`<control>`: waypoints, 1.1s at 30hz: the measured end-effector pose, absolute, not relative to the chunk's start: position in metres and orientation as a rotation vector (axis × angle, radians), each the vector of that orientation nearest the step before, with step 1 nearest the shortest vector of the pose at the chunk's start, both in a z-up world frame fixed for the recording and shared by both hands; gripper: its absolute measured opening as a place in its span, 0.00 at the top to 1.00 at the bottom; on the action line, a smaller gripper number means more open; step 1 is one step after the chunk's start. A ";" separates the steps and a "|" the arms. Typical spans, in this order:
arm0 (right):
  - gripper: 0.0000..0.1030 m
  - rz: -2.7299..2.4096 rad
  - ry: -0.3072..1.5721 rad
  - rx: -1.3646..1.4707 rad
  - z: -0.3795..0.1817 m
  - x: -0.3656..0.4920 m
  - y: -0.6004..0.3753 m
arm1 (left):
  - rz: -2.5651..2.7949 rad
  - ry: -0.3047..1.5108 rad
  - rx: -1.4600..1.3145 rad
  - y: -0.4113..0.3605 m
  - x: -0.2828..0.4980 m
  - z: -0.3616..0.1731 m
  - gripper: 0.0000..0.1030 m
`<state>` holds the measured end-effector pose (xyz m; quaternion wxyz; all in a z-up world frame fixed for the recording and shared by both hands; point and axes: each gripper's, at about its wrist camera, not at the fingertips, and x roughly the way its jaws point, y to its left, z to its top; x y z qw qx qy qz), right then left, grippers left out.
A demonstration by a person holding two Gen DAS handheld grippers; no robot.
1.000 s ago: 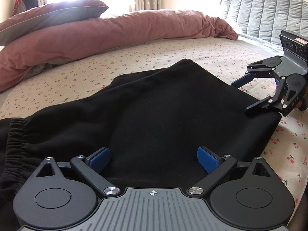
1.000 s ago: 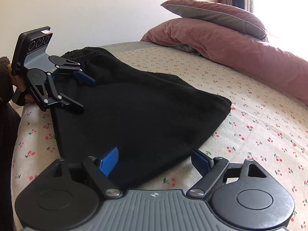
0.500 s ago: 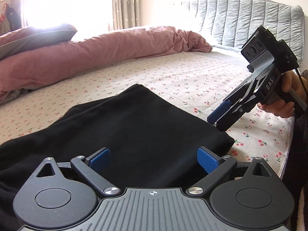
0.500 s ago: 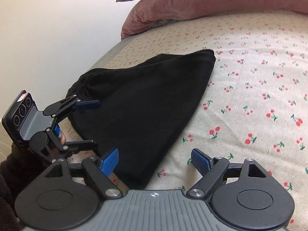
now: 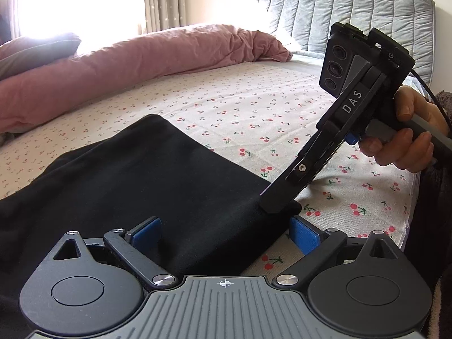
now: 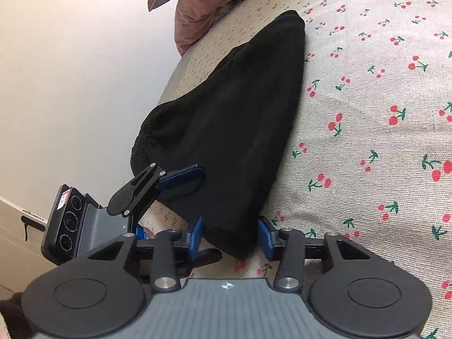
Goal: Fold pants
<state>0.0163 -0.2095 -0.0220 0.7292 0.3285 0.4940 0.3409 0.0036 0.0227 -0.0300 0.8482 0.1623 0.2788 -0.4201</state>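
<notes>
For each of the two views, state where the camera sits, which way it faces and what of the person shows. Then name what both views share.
Left wrist: on the left gripper, facing across the bed to the headboard; a hand shows.
Right wrist: on the right gripper, facing the wall; no hand clearly shows.
Shared: black pants, cherry sheet, pink duvet.

Black pants [image 5: 147, 180], cherry-print sheet [image 5: 254, 107]

R gripper [image 6: 229, 236] rolled | jaws closing round pants [image 6: 234, 130] corner
</notes>
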 end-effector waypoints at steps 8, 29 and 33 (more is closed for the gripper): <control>0.69 0.749 1.040 0.762 -0.005 0.015 -0.211 | -0.898 0.536 0.340 0.014 -0.005 -0.022 0.08; 0.54 0.523 0.932 0.803 -0.013 0.057 -0.232 | -0.668 0.516 0.386 0.002 0.000 -0.023 0.83; 0.84 0.505 0.932 0.831 -0.035 0.084 -0.226 | -0.655 0.569 0.336 0.003 0.004 -0.025 0.84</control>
